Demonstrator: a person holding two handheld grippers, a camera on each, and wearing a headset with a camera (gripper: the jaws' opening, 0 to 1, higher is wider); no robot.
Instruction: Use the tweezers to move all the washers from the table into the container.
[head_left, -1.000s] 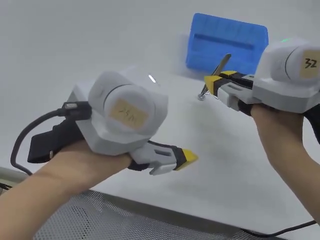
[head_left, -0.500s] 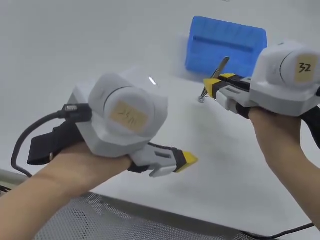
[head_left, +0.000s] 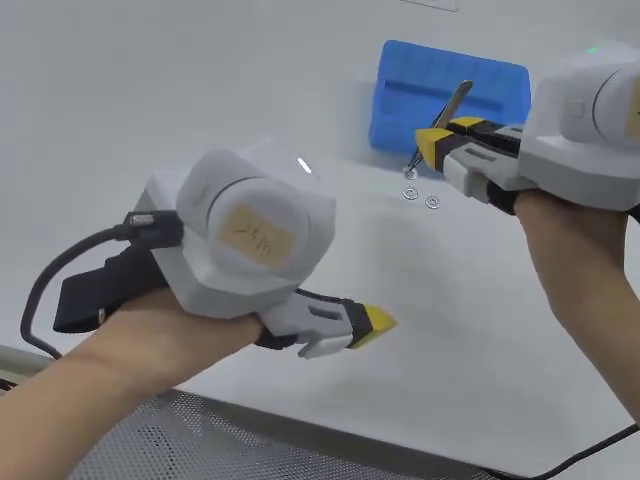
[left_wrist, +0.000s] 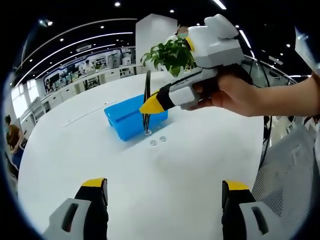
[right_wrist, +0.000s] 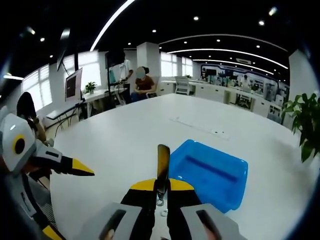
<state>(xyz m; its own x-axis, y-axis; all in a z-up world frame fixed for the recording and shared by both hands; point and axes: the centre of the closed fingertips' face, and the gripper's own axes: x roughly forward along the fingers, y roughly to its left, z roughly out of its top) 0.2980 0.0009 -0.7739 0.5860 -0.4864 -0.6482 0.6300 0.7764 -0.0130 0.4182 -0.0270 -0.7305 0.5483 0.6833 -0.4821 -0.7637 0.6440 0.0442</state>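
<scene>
Your right gripper (head_left: 437, 150) has its jaws pinched tight on the thin silver metal tweezers (head_left: 443, 118), near their middle. The tweezers stand steep. Their long line runs from the tips, which point down at the white table (head_left: 450, 300) just under your jaws, up to the back end, which leans toward the blue plastic box-shaped container (head_left: 480, 90) just behind. Two small flat silver metal washers (head_left: 410, 193) lie on the table right beside the tips. Another seems to sit at the tips, but I cannot tell if it is caught. I think washers are light, thin, hard and slippery, so pinch one across its rim, with one tip through the hole. Your left gripper (head_left: 375, 320) is well away, jaws wide apart, holding nothing.
</scene>
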